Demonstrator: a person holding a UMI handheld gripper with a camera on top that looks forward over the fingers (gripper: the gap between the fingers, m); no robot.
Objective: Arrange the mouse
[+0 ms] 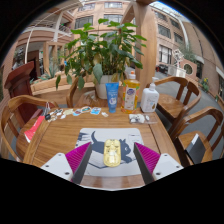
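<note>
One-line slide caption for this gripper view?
Open tongs flank a yellow mouse on a grey mat, wooden table, plant beyond.

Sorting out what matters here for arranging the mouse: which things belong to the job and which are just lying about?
Belongs to the job:
- yellow mouse, standing between the open fingers
- gripper
- grey mat under the mouse

Just lying about:
- potted plant
- blue carton
- white bottle
- small items beyond the mat
- wooden chairs

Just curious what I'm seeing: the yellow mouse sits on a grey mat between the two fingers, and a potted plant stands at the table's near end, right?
Not quite. In the gripper view the potted plant stands at the table's far end. The yellow mouse does sit on the grey mat, between the open gripper's fingers.
</note>
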